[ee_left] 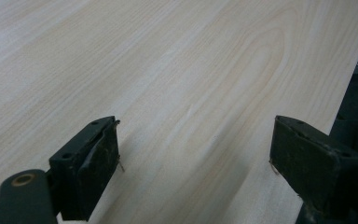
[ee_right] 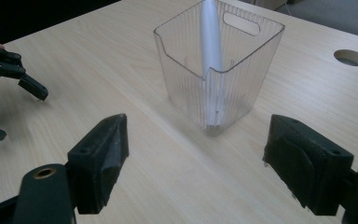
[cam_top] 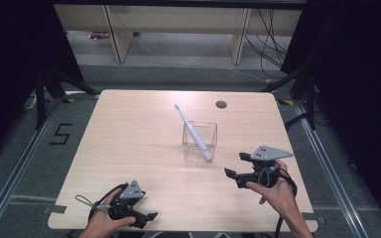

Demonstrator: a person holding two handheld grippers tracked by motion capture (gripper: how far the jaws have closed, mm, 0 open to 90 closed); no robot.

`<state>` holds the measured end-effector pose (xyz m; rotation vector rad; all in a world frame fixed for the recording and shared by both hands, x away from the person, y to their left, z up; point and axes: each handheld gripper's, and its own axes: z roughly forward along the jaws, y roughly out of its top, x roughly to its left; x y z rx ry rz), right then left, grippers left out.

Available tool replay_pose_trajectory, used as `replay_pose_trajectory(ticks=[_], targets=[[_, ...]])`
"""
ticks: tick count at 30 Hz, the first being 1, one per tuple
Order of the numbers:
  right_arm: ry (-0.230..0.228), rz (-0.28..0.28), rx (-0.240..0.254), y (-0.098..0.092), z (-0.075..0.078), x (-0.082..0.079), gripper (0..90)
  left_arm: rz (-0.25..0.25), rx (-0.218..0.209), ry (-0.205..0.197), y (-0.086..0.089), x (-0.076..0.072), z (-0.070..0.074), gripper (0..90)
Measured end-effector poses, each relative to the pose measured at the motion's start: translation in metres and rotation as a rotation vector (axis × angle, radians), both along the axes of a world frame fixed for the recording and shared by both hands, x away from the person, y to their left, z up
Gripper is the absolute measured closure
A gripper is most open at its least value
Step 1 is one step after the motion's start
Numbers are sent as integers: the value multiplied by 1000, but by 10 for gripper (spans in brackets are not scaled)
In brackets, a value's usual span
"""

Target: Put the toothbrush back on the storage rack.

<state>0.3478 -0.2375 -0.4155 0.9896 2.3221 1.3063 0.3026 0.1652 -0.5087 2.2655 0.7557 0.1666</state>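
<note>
Item: 1 white electric toothbrush (cam_top: 192, 131), leaning upright in the clear ribbed plastic bin (cam_top: 212, 130) mid-table (cam_top: 129, 129); placement apparently done. Right gripper (cam_top: 232, 165) near the bin, jaws spread, empty. Left gripper (cam_top: 149, 220) at the near edge, likewise released. Remaining: nothing evident.

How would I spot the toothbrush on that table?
Find the pale wooden table; right of its middle stands a clear plastic bin. The white toothbrush stands slanted inside it, head poking up and out toward the far left, the one long white thing there.

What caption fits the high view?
Electric toothbrush leaning in a clear bin, open grippers left and right.
</note>
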Motion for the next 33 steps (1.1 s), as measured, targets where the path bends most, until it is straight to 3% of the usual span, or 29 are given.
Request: replay_pose_trajectory(ticks=[2, 5, 6, 9, 10, 14, 20, 21, 22, 25, 26, 27, 28, 29, 30, 31, 33], targets=[[-23, 17, 9, -1, -3, 0, 217, 6, -19, 9, -1, -1, -1, 149], [4, 6, 25, -3, -6, -5, 217, -2, 2, -1, 0, 0, 0, 149], [-16, 7, 17, -4, -6, -4, 217, 1, -3, 0, 0, 0, 0, 149], [17, 1, 33, -5, -11, -8, 217, 1, -4, -1, 1, 0, 1, 149], [-14, 0, 23, -7, -13, -8, 217, 14, -8, 8, 0, -1, 0, 149], [27, -18, 46, -9, -19, -14, 217, -2, 2, -2, 1, 0, 0, 149], [11, -4, 39, -15, -24, -15, 216, 0, -5, 0, 0, 0, 0, 149], [41, -29, 50, -15, -24, -19, 217, 1, -4, -1, 0, 0, 0, 149], [5, -18, 36, -17, -25, -17, 217, 2, -4, 0, 0, 0, 0, 149], [37, -16, 60, -16, -27, -20, 216, 2, -2, -2, 0, 0, 0, 149], [13, -13, 56, -17, -28, -19, 216, 0, -5, 0, 0, 0, 0, 149], [33, -21, 69, -16, -29, -22, 215, -1, -4, -1, 0, 0, 0, 149], [8, -14, 44, -18, -29, -21, 214, -8, -4, 3, 0, -1, 1, 149], [45, -25, 62, -17, -30, -24, 213, -4, -9, 3, 0, -1, 1, 149], [2, -21, 45, -19, -31, -22, 212, -6, -9, 4, 0, -1, 1, 149], [41, -23, 62, -18, -31, -25, 209, -5, -10, 4, 0, -1, 1, 149], [24, -8, 72, -18, -33, -24, 206, -4, -6, 1, 0, 0, 1, 149]])
